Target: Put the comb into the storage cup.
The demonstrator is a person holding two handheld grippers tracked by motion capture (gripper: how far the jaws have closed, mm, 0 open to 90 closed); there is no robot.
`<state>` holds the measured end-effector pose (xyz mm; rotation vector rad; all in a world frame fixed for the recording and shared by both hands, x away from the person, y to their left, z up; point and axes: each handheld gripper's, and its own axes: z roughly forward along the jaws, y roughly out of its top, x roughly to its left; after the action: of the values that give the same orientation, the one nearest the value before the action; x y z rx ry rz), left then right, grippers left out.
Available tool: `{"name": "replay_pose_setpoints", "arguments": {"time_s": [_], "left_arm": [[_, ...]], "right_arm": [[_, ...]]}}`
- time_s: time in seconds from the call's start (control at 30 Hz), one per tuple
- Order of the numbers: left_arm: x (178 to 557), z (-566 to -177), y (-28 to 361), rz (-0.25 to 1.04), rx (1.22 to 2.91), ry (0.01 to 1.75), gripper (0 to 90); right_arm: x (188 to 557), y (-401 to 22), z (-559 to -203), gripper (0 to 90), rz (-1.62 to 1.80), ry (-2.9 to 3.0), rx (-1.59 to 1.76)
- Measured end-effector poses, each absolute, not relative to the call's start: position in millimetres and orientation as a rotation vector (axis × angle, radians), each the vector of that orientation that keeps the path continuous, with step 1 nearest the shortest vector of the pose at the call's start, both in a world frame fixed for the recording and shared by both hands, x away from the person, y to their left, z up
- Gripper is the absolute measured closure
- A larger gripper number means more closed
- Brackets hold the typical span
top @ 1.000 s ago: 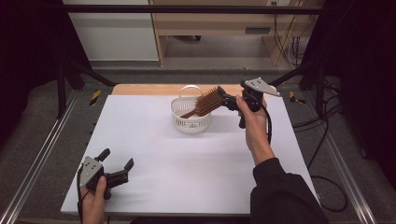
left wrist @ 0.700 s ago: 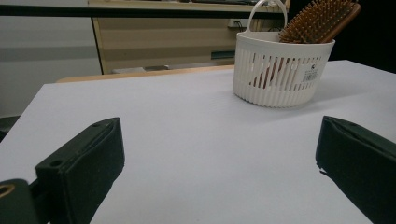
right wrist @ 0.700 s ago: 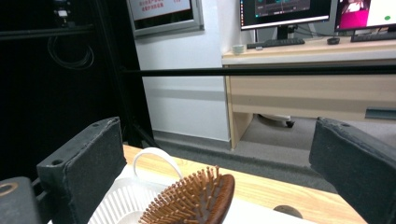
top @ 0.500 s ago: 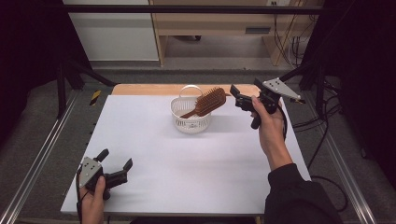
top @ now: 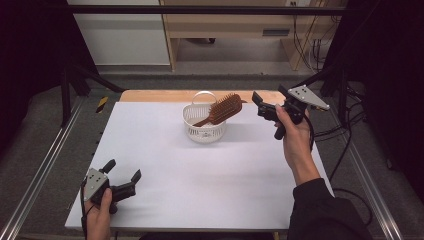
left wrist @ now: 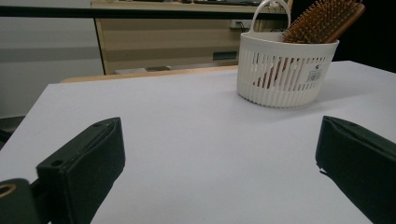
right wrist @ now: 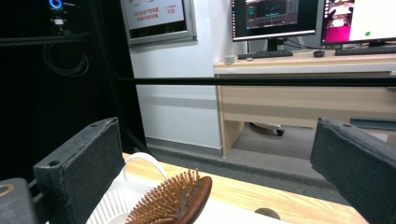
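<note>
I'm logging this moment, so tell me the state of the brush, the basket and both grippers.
Hairbrush: propped in the basket, handle down, head leaning over the rim, not gripped.
Basket: upright on the table, handle raised.
Left gripper: open, holding nothing, low at the near left corner.
Right gripper: open, holding nothing, raised right of the basket.

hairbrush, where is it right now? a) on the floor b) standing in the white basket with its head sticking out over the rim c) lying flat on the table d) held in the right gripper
b: the hairbrush leans in the white basket, bristled head above the rim, while the right gripper is open beside it, apart from it.
</note>
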<state>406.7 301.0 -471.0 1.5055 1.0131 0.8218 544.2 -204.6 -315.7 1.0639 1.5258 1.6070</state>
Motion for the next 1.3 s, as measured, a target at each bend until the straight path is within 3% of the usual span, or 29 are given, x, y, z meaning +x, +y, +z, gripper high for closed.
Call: {"name": "replay_pose_setpoints", "arguments": {"time_s": [1.3], "left_arm": [[405.8, -469.8, 308.9, 0.835, 1.478, 0.997, 1.5]], "right_arm": [[518.3, -243.4, -327.5, 2.5, 1.561, 1.518, 1.085]]}}
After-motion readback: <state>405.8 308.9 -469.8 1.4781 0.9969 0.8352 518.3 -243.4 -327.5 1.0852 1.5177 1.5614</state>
